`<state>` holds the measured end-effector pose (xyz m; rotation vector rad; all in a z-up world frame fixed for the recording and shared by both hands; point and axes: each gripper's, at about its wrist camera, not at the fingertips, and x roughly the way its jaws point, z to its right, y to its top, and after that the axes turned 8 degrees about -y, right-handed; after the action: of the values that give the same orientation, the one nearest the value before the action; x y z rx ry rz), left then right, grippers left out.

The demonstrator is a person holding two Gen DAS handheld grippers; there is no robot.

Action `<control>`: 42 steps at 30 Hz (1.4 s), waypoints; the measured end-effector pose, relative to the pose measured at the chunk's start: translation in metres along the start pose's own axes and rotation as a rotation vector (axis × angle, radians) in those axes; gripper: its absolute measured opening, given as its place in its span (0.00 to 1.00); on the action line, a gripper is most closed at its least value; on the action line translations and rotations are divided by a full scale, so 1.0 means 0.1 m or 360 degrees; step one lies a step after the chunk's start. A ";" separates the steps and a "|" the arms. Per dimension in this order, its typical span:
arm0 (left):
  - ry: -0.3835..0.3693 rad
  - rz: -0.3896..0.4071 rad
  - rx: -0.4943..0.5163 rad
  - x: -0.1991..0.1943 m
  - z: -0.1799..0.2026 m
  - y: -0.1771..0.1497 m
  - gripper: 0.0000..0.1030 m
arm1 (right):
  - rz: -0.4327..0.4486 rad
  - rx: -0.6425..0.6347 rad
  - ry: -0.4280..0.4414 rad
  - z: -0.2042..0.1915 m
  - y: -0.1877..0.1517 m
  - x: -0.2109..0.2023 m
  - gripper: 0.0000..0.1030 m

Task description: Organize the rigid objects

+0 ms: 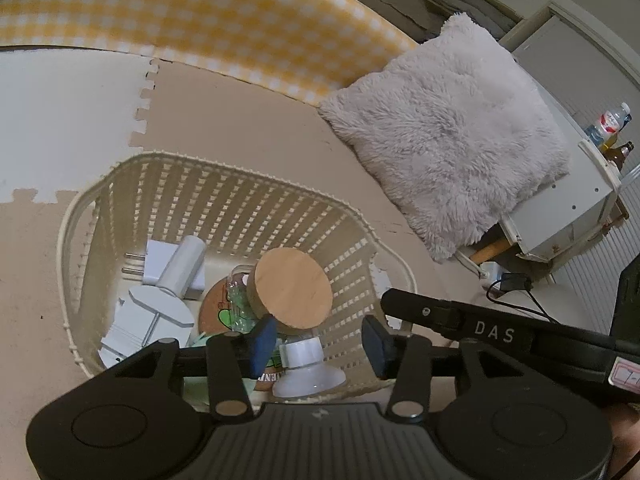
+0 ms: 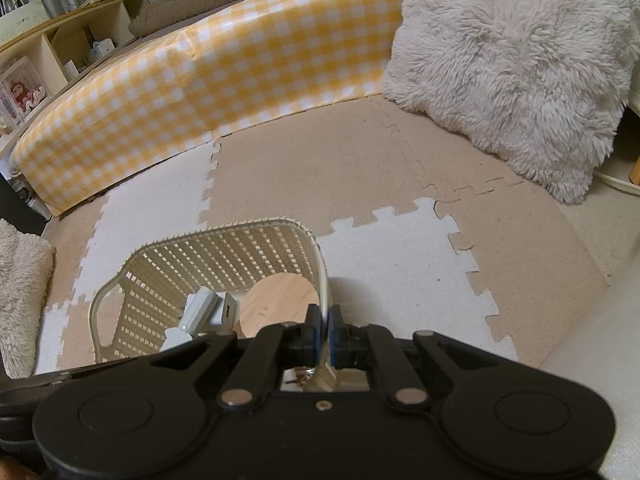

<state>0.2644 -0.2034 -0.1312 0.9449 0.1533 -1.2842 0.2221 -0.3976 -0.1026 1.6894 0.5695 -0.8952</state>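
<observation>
A cream slatted basket [image 1: 224, 184] stands on the foam floor mat. Inside it lie a glass jar with a round wooden lid [image 1: 294, 288], a white plug adapter [image 1: 160, 264], a white stand with a roller [image 1: 168, 304], a round cork coaster [image 1: 218, 312] and a white capped bottle [image 1: 304, 368]. My left gripper [image 1: 320, 340] is open just above the basket, its fingers over the jar and bottle. In the right wrist view my right gripper [image 2: 325, 328] is shut on the basket's near right rim [image 2: 324, 280]; the wooden lid [image 2: 276, 304] shows inside.
A fluffy white cushion [image 1: 448, 136] lies right of the basket against a white cabinet [image 1: 560, 184] holding bottles [image 1: 612, 120]. A yellow checked padded edge [image 2: 200, 92] runs along the back. A wooden shelf [image 2: 52, 48] stands far left. Another fluffy cushion [image 2: 20, 288] lies at left.
</observation>
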 end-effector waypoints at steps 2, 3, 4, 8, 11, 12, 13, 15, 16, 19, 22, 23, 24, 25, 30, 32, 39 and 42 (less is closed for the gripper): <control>0.0009 0.0003 0.0010 -0.02 0.00 0.00 0.48 | 0.0000 0.0004 0.0002 0.00 0.00 0.00 0.04; 0.0013 0.0003 0.0011 -0.02 0.01 0.00 0.48 | 0.0000 0.0004 0.0003 0.00 0.00 0.00 0.04; 0.0018 0.0001 0.0014 -0.03 0.01 0.00 0.48 | 0.0000 0.0004 0.0002 0.00 0.00 0.00 0.04; 0.0040 -0.0006 0.0027 -0.07 0.03 0.01 0.50 | -0.0003 0.0003 0.0003 0.00 0.00 0.01 0.04; 0.0049 -0.0010 0.0034 -0.12 0.05 0.01 0.52 | -0.0010 0.0007 0.0007 0.01 0.00 0.02 0.04; 0.0051 -0.0009 0.0037 -0.15 0.06 0.02 0.53 | -0.0010 0.0008 0.0008 0.01 0.00 0.02 0.04; 0.0054 -0.0005 0.0043 -0.17 0.08 0.02 0.56 | -0.0010 0.0008 0.0008 0.01 0.00 0.02 0.04; 0.0065 0.0004 0.0052 -0.22 0.10 0.02 0.61 | -0.0010 0.0008 0.0007 0.01 0.00 0.02 0.04; 0.0068 0.0010 0.0058 -0.24 0.11 0.03 0.62 | -0.0010 0.0010 0.0008 0.01 0.00 0.02 0.04; 0.0073 0.0019 0.0070 -0.34 0.15 0.04 0.71 | -0.0012 0.0013 0.0010 0.01 0.00 0.02 0.04; 0.0093 0.0040 0.0110 -0.45 0.21 0.03 0.82 | -0.0011 0.0010 0.0007 0.02 0.00 0.02 0.04; 0.0102 0.0044 0.0121 -0.48 0.23 0.03 0.83 | -0.0011 0.0010 0.0006 0.02 0.00 0.02 0.04; 0.0109 0.0049 0.0124 -0.52 0.24 0.03 0.86 | -0.0011 0.0009 0.0005 0.02 0.00 0.02 0.04; 0.0115 0.0054 0.0125 -0.56 0.25 0.02 0.89 | -0.0010 0.0008 0.0003 0.01 0.00 0.02 0.04; 0.0186 0.0085 0.0165 -0.73 0.30 -0.01 0.98 | -0.0010 0.0006 -0.0002 0.01 0.00 0.02 0.04; 0.0218 0.0102 0.0185 -0.79 0.31 -0.02 1.00 | -0.0011 0.0003 -0.0007 0.00 0.00 0.02 0.04; 0.0304 0.0172 0.0193 -1.05 0.26 -0.03 1.00 | 0.0023 -0.0001 -0.0028 0.00 0.01 -0.08 0.05; 0.0353 0.0209 0.0197 -1.14 0.25 -0.04 1.00 | 0.0073 0.0005 -0.0062 0.01 0.01 -0.21 0.09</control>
<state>0.2136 -0.1349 -0.0510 1.1847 0.1824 -1.0756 0.2095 -0.3976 -0.0852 1.6778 0.5010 -0.8946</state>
